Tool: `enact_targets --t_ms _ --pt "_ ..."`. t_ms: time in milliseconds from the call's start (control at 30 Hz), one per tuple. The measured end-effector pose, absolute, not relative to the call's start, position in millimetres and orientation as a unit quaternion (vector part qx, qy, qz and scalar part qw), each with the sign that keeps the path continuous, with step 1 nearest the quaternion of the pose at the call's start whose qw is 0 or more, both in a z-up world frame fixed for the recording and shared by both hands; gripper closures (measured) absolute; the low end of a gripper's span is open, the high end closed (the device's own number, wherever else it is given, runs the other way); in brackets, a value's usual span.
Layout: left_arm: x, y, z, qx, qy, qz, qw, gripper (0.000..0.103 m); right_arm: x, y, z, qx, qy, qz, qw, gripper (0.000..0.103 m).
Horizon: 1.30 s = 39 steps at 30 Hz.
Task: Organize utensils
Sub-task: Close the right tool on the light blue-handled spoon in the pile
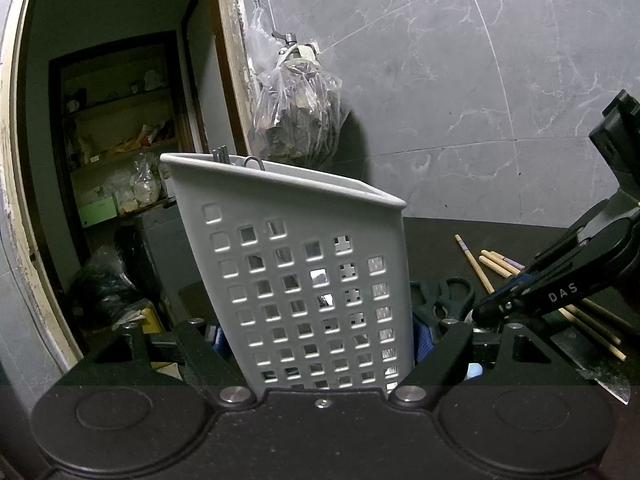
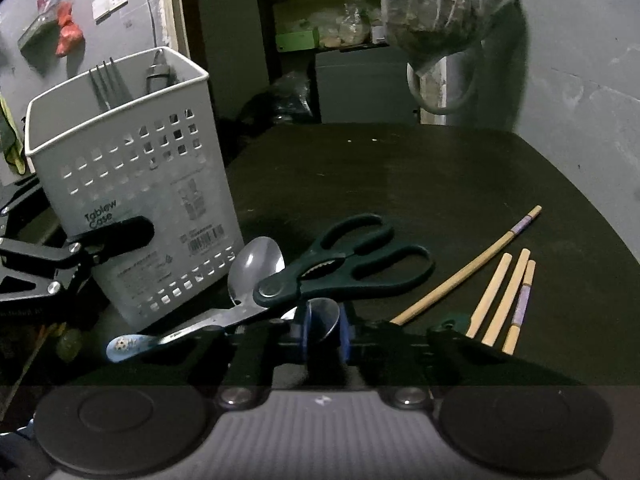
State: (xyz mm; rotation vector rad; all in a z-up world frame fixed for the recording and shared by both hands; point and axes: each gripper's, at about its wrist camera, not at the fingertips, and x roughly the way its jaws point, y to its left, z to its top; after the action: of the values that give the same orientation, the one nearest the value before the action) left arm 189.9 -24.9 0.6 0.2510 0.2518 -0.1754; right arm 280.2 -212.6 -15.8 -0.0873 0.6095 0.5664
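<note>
Here, in the left wrist view, the left gripper [image 1: 320, 344] clasps the pale grey perforated plastic utensil caddy [image 1: 296, 264] by its lower walls, one finger on each side, and the caddy leans a little to the left. The tips of a metal fork [image 1: 221, 155] and a wire loop peek above its rim. To the right, on the dark tabletop [image 1: 480, 236], lie bamboo chopsticks [image 1: 504, 264], part of a knife blade [image 1: 608, 380] and the dark green scissor handles [image 1: 452, 292], with the other gripper reaching in over them.

In the right wrist view the caddy stands at the table's left edge, the fork [image 2: 105, 84] and a grey-handled tool inside it, the left gripper's finger pressed on its labelled wall. The right gripper [image 2: 324, 336] sits low among the loose pieces — its blue-padded fingers stand narrow around a small shiny rounded metal piece, though I cannot tell whether they truly pinch it. Just ahead lie a steel spoon with a blue patterned handle [image 2: 240, 280] and the dark green kitchen scissors [image 2: 340, 264], the scissors resting across the spoon; four bamboo chopsticks [image 2: 508, 292] lie to the right.

The risk, as I judge it, is the tangle: lifting one piece could drag the scissors or spoon along — perhaps off the near edge. The tilted caddy could also tip if the left hold slackens.
</note>
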Motion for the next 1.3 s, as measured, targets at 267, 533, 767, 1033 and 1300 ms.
enact_targets --t_ms 267,533,767,1033,1300 --pt "191.3 -25.2 1.5 0.124 0.127 -0.088 0.98 0.022 277.3 -219.2 -12.9 -0.033 0.305 0.272 0.912 0.092" --pt "191.5 -25.5 2.0 0.124 0.127 -0.088 0.98 0.022 282.6 -229.4 -16.9 0.007 0.321 0.284 0.904 0.071" --pt "191.5 -25.4 2.2 0.124 0.127 -0.088 0.98 0.022 277.9 -216.6 -18.7 -0.003 0.315 0.294 0.902 0.086" --pt "191.3 -25.2 1.8 0.125 0.128 -0.089 0.98 0.022 284.0 -227.7 -19.4 0.064 0.324 0.293 0.897 0.096" --pt "191.8 -24.8 0.7 0.124 0.128 -0.09 0.98 0.023 274.4 -231.2 5.3 -0.035 0.277 0.222 0.934 0.097"
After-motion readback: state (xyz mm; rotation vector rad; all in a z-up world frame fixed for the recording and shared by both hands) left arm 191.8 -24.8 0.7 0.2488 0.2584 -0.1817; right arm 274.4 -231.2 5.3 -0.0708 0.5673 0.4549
